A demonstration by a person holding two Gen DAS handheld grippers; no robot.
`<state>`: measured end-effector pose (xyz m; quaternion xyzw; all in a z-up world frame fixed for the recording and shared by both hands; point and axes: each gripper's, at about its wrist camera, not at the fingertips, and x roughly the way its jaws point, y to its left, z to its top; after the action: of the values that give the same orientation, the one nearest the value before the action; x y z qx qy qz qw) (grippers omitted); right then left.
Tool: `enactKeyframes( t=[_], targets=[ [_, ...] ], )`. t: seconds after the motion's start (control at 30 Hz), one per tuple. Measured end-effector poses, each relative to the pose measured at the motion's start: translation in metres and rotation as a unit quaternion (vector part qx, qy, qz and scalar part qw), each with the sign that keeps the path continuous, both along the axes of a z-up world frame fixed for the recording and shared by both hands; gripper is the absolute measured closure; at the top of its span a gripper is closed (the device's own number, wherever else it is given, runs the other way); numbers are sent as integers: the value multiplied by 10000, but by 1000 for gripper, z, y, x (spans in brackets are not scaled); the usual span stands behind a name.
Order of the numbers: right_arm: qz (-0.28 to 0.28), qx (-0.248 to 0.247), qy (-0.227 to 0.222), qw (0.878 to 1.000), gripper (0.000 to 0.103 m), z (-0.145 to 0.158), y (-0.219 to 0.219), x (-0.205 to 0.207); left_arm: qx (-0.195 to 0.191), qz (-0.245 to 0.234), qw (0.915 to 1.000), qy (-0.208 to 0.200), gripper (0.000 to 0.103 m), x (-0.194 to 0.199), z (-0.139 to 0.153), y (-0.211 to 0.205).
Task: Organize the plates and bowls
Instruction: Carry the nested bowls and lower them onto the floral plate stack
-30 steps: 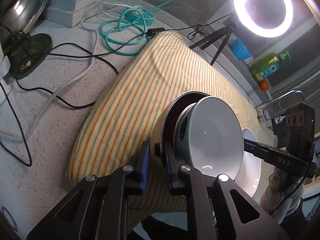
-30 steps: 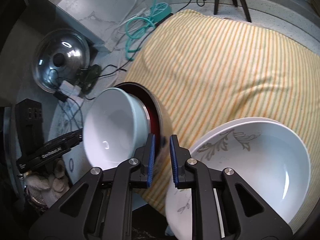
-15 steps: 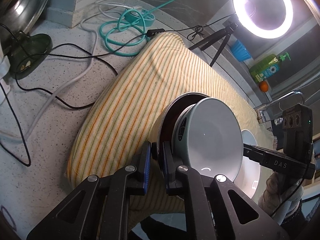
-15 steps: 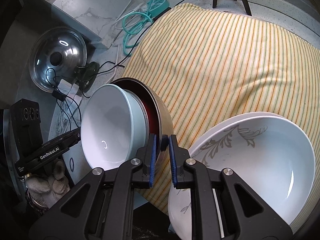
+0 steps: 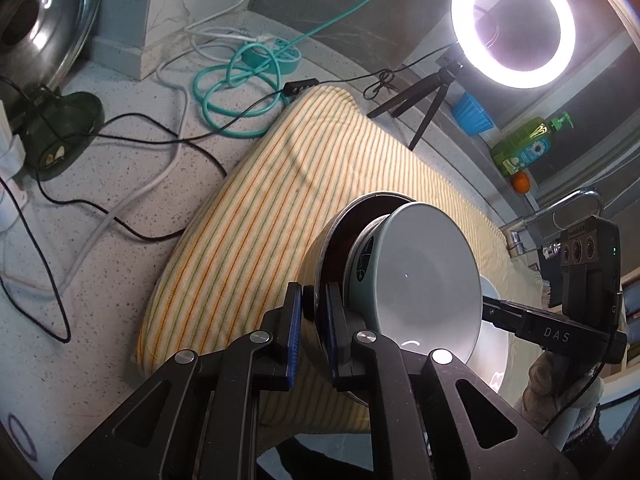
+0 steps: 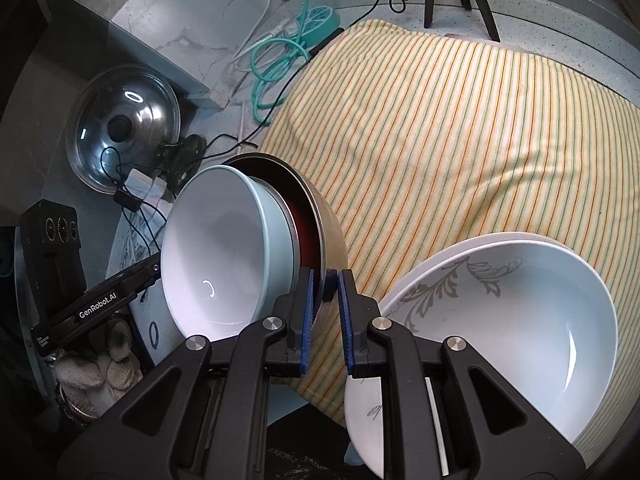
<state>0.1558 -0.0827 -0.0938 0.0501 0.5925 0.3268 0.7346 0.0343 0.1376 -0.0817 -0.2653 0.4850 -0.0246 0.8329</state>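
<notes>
A steel bowl (image 5: 314, 256) (image 6: 330, 236) with a dark red inside is tipped on its side over the striped cloth (image 5: 276, 184) (image 6: 448, 128). A pale blue bowl (image 5: 424, 280) (image 6: 224, 256) is nested in it. My left gripper (image 5: 313, 300) is shut on the steel bowl's rim. My right gripper (image 6: 325, 290) is shut on the same rim from the opposite side. Whether the steel bowl touches the cloth I cannot tell. A white bowl with a leaf pattern (image 6: 520, 328) sits stacked on another white dish at the cloth's near right.
A glass pot lid (image 6: 120, 132) leans at the far left beside a dark stand. Teal and black cables (image 5: 240, 80) lie on the speckled counter. A ring light on a tripod (image 5: 514, 24), a green soap bottle (image 5: 524, 148) and a faucet (image 5: 560, 208) stand behind the cloth.
The left jaws have narrowed onto the steel bowl's rim. The nested bowls have tipped slightly more upright, and the rim now sits deeper between the right pads.
</notes>
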Motion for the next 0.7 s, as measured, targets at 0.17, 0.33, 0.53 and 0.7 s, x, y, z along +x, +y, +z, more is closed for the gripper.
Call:
enactKeyframes(
  t=[0.17,0.33,0.53,0.7],
  targets=[
    [-52,98,-123,9999,90,17,-14,-4,-37,-66,9998,-167,95,2,16,-7],
    [-209,157,-209,9994,90,30,-34,-7,-62,-228,9993,-301,95,5,27,-24],
    [-459,173,-246,9985,90,39,-68,-13,-107,-509,9976,-450,95,11,38,-50],
    [-709,163,-240,9971,90,41,-101,-20,-141,-768,9957,-504,95,17,41,-75]
  ],
)
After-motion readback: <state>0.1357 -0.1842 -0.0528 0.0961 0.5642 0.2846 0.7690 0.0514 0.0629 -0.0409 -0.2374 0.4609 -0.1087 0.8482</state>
